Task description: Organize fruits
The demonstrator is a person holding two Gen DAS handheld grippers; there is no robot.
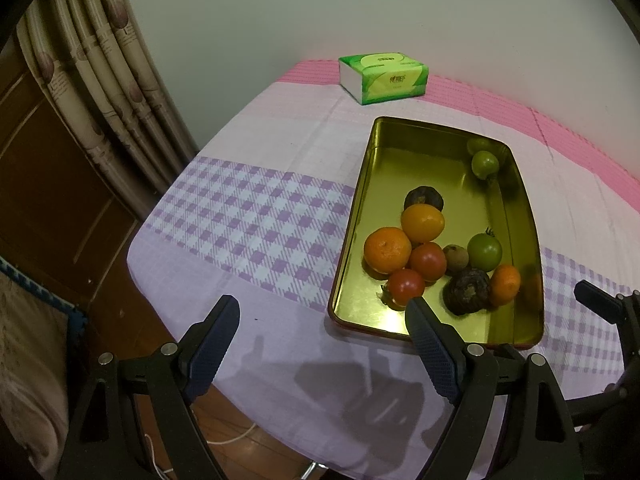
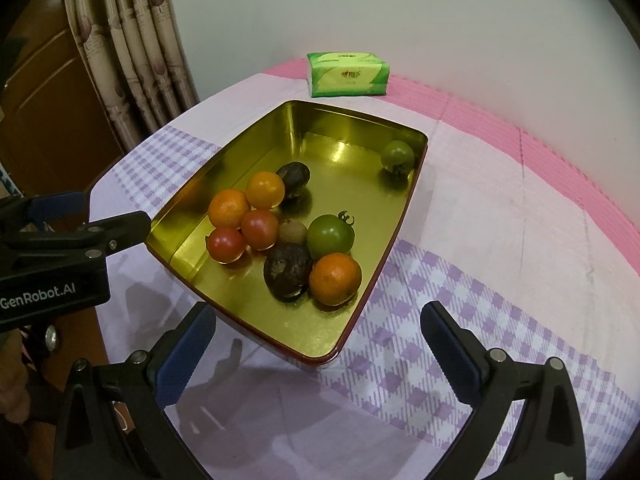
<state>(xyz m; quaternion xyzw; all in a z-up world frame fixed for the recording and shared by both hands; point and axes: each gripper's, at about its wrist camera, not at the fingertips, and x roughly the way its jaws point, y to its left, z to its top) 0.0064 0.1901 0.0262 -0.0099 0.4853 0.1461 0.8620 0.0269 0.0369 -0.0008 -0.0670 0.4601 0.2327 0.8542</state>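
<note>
We hold left gripper (image 1: 322, 312) and right gripper (image 2: 318, 318) spread wide, nothing between fingers, both hovering over near table edge. Gold tray (image 2: 320, 332) sits on checked cloth (image 1: 256, 216). Fruits (image 2: 280, 232) cluster in tray's near half; one green fruit (image 2: 397, 155) alone in far corner. Tissue pack (image 1: 383, 77) beyond tray.

The left gripper (image 1: 322, 312) is showing black angular arms, silver round screws at the joints and dark blue pads (image 1: 212, 354) textured with a fine diamond grid. The right gripper (image 2: 318, 320) is wearing the same black frame, silver screws and brighter blue pads (image 2: 182, 360). At the left edge of the right wrist view, white "GenRobot.AI" lettering is showing on the left gripper's black body.
</note>
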